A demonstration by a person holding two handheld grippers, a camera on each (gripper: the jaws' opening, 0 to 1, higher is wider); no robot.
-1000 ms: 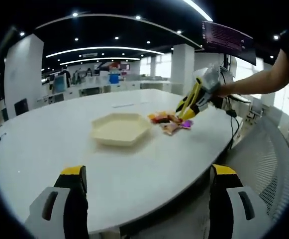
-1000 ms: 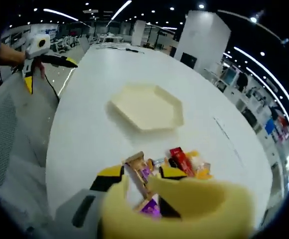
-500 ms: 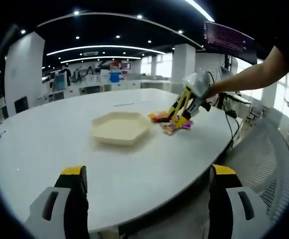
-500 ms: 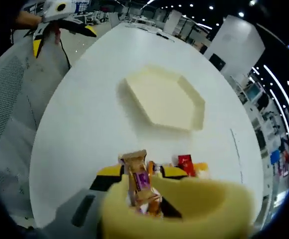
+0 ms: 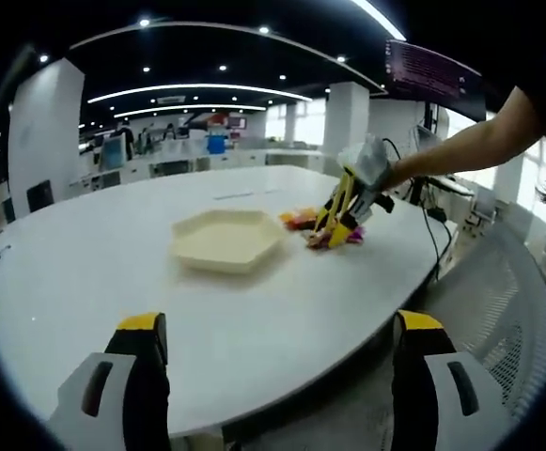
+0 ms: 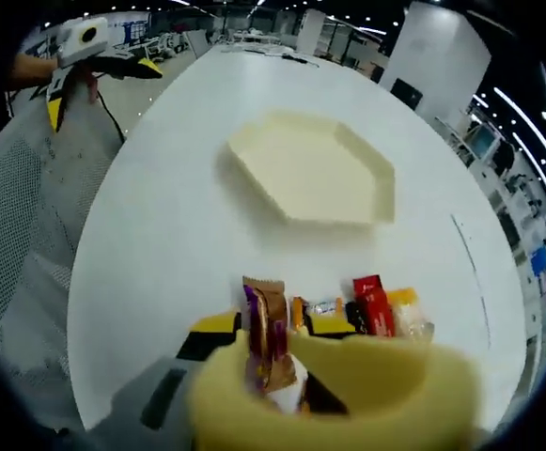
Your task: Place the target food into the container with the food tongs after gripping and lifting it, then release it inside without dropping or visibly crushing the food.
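In the right gripper view, a blurred yellow foam shape (image 6: 348,399) is covering the right gripper (image 6: 273,329) and the lower end of the brown snack packet (image 6: 268,334), hiding the grip. In the left gripper view, the snack pile (image 5: 324,228) is showing too small to identify.

Cream tray (image 6: 312,169), perhaps brown-purple wrapper (image 6: 266,331)

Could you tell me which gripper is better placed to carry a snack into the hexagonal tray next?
Right. The right gripper already has a brown-and-purple snack bar upright between its jaws, with the hexagonal tray just ahead. The left gripper is open, at the table's near edge, holding nothing.
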